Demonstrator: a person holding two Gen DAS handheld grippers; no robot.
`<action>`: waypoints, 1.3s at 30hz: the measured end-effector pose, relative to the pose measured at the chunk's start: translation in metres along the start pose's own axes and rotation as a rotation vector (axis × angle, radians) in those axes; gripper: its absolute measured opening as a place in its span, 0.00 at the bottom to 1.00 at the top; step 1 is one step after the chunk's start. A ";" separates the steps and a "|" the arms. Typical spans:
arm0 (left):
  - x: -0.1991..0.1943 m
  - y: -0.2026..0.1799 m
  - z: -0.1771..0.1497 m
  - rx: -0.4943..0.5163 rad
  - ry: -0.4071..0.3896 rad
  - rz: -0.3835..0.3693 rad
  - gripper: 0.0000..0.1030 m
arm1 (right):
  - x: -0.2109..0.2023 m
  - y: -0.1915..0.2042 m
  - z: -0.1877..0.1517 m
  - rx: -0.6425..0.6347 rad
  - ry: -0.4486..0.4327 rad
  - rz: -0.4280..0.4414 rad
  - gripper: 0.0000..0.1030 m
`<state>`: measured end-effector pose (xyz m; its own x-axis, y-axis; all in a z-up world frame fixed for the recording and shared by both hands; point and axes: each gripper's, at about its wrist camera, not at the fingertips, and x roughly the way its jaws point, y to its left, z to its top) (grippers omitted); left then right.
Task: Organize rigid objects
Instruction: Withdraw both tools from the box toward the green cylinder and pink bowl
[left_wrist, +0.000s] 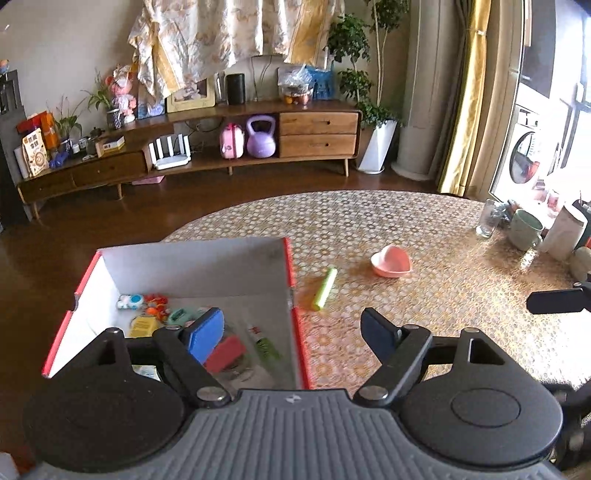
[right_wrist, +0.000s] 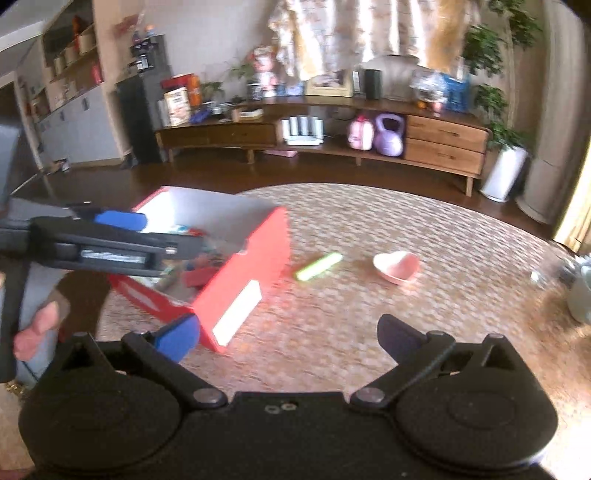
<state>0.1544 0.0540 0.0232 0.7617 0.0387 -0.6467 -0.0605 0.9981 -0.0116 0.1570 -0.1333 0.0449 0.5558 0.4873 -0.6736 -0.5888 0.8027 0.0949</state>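
The left wrist view is taken from just behind the left tongs (left_wrist: 291, 334), close above the red box (left_wrist: 295, 317), facing across the counter (left_wrist: 424, 229) toward the wooden sideboard (left_wrist: 317, 133). The right wrist view is set further right and back, behind the right tongs (right_wrist: 288, 338), facing likewise. The box, the green stick (left_wrist: 325, 288) and the pink dish (left_wrist: 391, 261) are shared.

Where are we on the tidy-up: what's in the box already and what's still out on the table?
Done: the red box already holds several small items, among them a red block. In hand: nothing; the left tool is open over the box's right wall, and the right tool is open and empty. Left: the green stick and pink heart dish lie on the table, right of the box.
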 end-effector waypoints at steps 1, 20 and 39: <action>0.001 -0.003 0.000 0.000 -0.003 -0.005 0.81 | -0.001 -0.009 -0.002 0.015 -0.001 -0.012 1.00; 0.079 -0.089 -0.001 0.011 -0.058 0.042 0.89 | 0.038 -0.123 0.019 0.166 -0.025 -0.172 1.00; 0.185 -0.118 -0.008 -0.007 -0.075 0.091 0.89 | 0.152 -0.153 0.039 0.104 0.084 -0.127 0.99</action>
<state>0.2974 -0.0570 -0.1007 0.7991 0.1325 -0.5864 -0.1358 0.9900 0.0387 0.3547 -0.1685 -0.0432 0.5680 0.3525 -0.7437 -0.4505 0.8894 0.0774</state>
